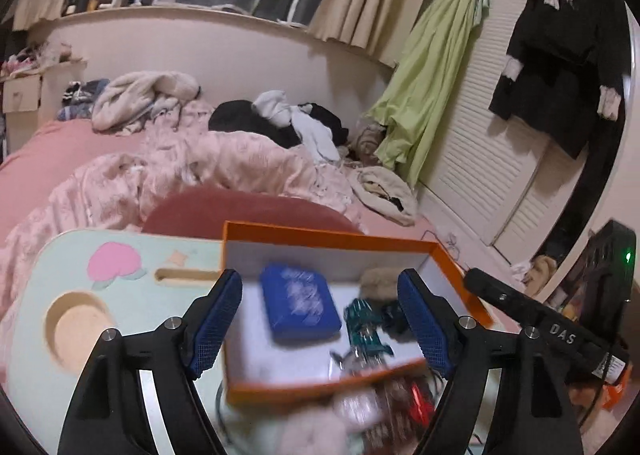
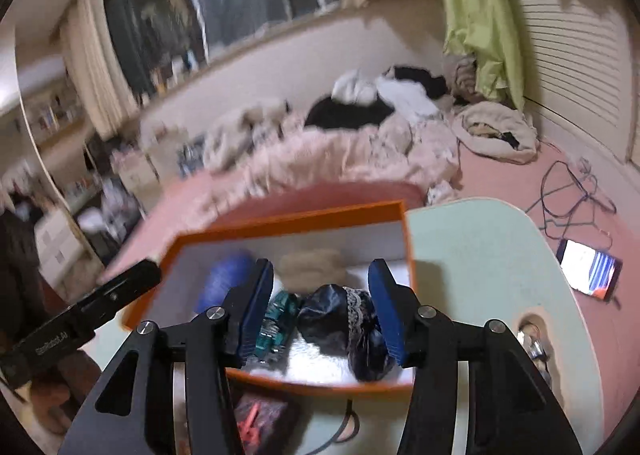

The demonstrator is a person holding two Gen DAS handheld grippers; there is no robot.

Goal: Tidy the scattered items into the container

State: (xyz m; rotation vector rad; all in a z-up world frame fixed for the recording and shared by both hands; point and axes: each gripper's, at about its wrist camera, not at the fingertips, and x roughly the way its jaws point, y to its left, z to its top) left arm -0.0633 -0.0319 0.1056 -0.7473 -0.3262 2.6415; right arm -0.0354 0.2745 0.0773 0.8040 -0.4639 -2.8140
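An orange box (image 1: 320, 237) with a white inside sits on a mint lap table (image 1: 60, 275). In it lie a blue case (image 1: 298, 305), a beige fluffy item (image 1: 378, 281), a teal item (image 1: 362, 325) and a black lace-trimmed pouch (image 2: 344, 319). My left gripper (image 1: 320, 319) is open and empty over the box's near side. My right gripper (image 2: 320, 307) is open, its pads either side of the black pouch inside the box (image 2: 288, 217). Blurred pink, dark and red items (image 1: 400, 407) lie on the table before the box.
The table (image 2: 480, 255) stands on a pink bed with a rumpled blanket (image 1: 180, 167) and clothes. A phone (image 2: 590, 269) and cables (image 2: 568, 191) lie on the bed at right. A small object (image 2: 532, 339) sits in the table's cup hole. Louvred closet doors (image 1: 492, 159) stand at right.
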